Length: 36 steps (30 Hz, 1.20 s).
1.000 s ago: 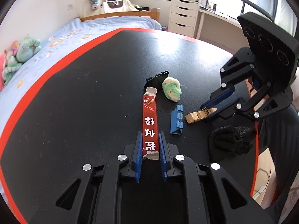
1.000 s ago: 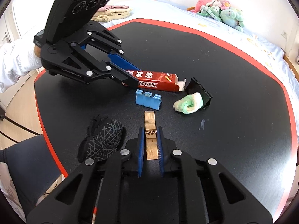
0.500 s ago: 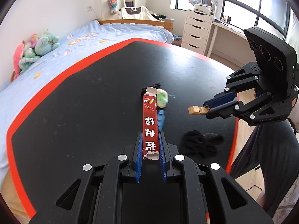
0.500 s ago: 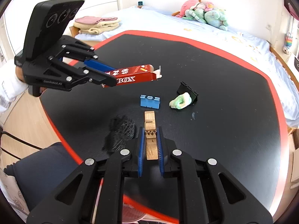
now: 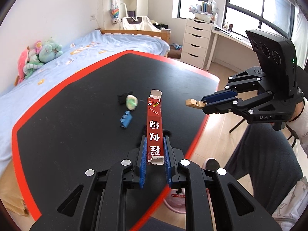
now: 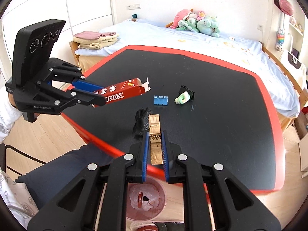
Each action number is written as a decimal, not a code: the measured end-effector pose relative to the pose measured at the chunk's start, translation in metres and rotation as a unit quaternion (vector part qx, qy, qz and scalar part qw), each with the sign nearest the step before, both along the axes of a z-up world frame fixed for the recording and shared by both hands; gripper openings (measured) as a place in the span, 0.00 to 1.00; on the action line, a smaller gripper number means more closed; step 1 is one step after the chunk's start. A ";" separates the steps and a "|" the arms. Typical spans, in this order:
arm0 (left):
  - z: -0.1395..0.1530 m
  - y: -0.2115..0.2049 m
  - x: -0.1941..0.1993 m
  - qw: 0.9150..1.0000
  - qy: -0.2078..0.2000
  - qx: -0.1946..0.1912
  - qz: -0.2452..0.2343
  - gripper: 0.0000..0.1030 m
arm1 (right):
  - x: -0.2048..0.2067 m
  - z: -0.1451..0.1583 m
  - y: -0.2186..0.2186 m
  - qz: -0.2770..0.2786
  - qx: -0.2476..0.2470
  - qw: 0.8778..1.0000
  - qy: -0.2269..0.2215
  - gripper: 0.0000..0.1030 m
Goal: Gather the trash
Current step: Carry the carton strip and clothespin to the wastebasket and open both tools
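Trash: my right gripper [image 6: 155, 150] clamps the clothespin [image 6: 155, 134] directly above the pink bin [image 6: 146, 200]; my left gripper [image 5: 155, 158] clamps the red box [image 5: 154, 123], lengthwise, farther left.

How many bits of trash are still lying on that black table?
4 in view: a blue block, a green-white wad against a black clip, and a black mesh clump near the table's edge. More might be hidden behind the grippers.

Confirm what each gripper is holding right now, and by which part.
Left gripper is shut on the long red cardboard box, clamped at its torn near end. Right gripper is shut on the wooden clothespin, gripped at its spring and tail end.
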<state>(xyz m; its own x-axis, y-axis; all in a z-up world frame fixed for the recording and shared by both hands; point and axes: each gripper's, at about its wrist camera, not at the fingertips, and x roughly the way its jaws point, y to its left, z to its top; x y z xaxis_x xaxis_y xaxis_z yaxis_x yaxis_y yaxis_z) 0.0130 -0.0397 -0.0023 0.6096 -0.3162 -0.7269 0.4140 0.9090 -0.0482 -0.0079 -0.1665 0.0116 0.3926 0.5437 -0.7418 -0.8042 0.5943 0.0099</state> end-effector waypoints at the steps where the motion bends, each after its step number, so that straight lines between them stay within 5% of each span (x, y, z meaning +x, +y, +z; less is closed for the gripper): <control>1: 0.000 -0.003 -0.005 1.000 0.001 -0.004 -0.002 0.16 | -0.005 0.001 -0.003 -0.003 0.000 1.000 -0.002 0.12; 18: -0.035 -0.047 -0.064 0.999 0.047 -0.015 -0.018 0.16 | -0.074 -0.029 -0.039 -0.034 0.002 0.999 0.031 0.12; 31: -0.046 -0.062 -0.077 0.998 0.062 -0.010 -0.025 0.16 | -0.085 -0.042 -0.046 -0.037 0.000 0.998 0.050 0.12; 34: -0.048 -0.064 -0.075 0.998 0.062 -0.011 -0.026 0.25 | -0.083 -0.044 -0.044 -0.035 0.000 0.998 0.054 0.15; 35: -0.050 -0.065 -0.074 0.998 0.062 -0.008 -0.023 0.40 | -0.083 -0.044 -0.045 -0.037 -0.001 0.998 0.053 0.19; 36: -0.051 -0.065 -0.073 0.998 0.061 -0.006 -0.020 0.51 | -0.081 -0.045 -0.046 -0.039 -0.002 0.998 0.053 0.41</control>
